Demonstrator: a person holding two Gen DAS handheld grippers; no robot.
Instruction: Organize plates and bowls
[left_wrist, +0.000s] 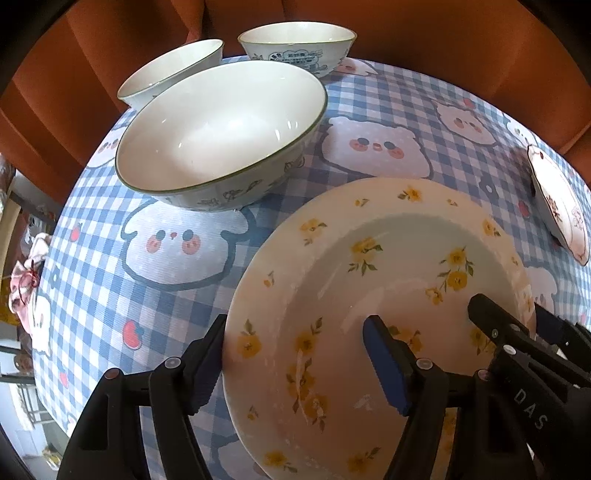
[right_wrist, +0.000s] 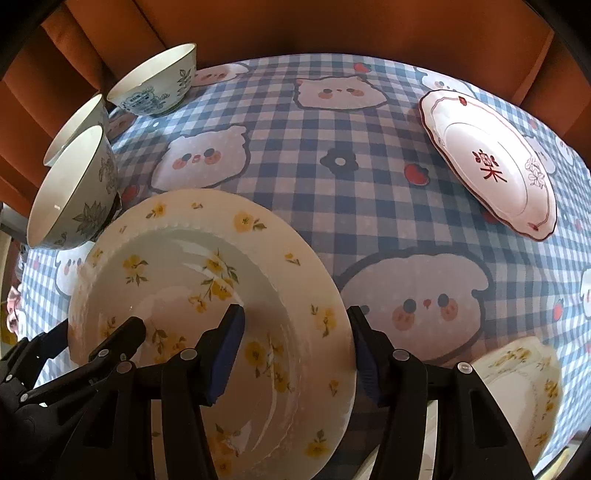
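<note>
A white deep plate with yellow flowers (left_wrist: 369, 266) (right_wrist: 192, 258) is held between both grippers just above the checked tablecloth, near its front edge. My left gripper (left_wrist: 295, 332) straddles the plate's left rim, one pad outside against the edge and the blue pad inside the well, shut on it. My right gripper (right_wrist: 295, 317) grips the opposite rim the same way. Three bowls stand at the back left: a large one (left_wrist: 221, 136) (right_wrist: 74, 192), one behind it (left_wrist: 170, 70) (right_wrist: 77, 125), and a blue-printed one (left_wrist: 295, 44) (right_wrist: 155, 81).
A red-rimmed plate with a red character (right_wrist: 487, 158) (left_wrist: 557, 199) lies at the far right. Another yellow-flowered dish (right_wrist: 517, 387) sits at the near right corner of the table (right_wrist: 369, 166). Orange curtains hang behind the table.
</note>
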